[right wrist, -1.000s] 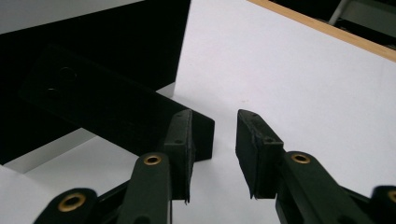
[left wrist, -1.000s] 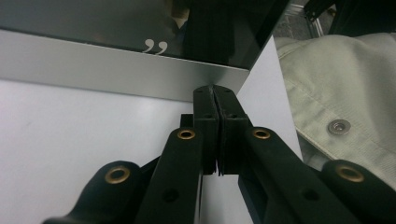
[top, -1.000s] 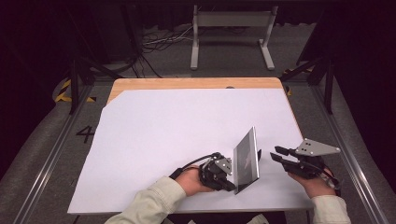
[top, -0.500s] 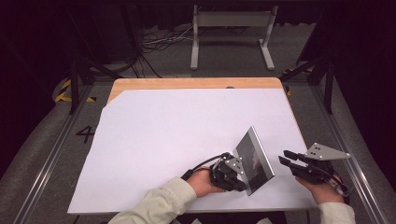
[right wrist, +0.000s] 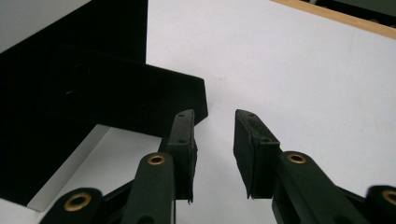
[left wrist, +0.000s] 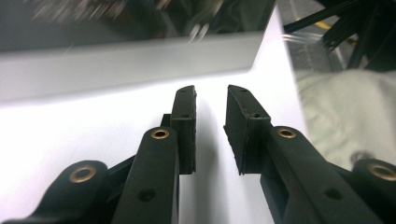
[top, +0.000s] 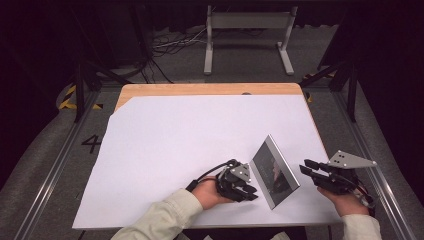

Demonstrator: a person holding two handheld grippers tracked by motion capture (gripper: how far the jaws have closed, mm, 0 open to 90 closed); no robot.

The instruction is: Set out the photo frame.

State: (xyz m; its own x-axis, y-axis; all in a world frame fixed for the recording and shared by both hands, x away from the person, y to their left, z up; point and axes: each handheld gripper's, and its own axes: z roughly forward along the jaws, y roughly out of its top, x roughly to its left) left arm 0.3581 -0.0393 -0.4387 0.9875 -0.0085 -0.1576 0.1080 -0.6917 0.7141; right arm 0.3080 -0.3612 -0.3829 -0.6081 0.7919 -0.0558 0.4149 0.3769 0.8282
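A silver-edged picture frame (top: 274, 172) with a dark glossy front stands tilted back on the white sheet (top: 190, 140), near the front right. My left gripper (top: 251, 193) lies just left of the frame's lower edge. Its jaws have just been opening, and they stand open with nothing between them. In the left gripper view the frame's silver rim (left wrist: 116, 65) runs across just beyond my left gripper (left wrist: 210, 100). My right gripper (top: 306, 168) hovers open to the right of the frame. The right gripper view shows the frame's black back (right wrist: 56, 107) with its prop, left of my right gripper (right wrist: 215, 120).
The white sheet covers most of a wooden table (top: 200, 89), whose far edge stays bare. Beyond it a grey metal stand (top: 247, 20) and cables (top: 165, 47) sit on the dark floor. Metal rails (top: 55, 165) run along both sides of the table.
The left gripper let go of the frame and its jaws parted. The frame shifted right and forward and now leans back by itself. The right gripper drew slightly right.
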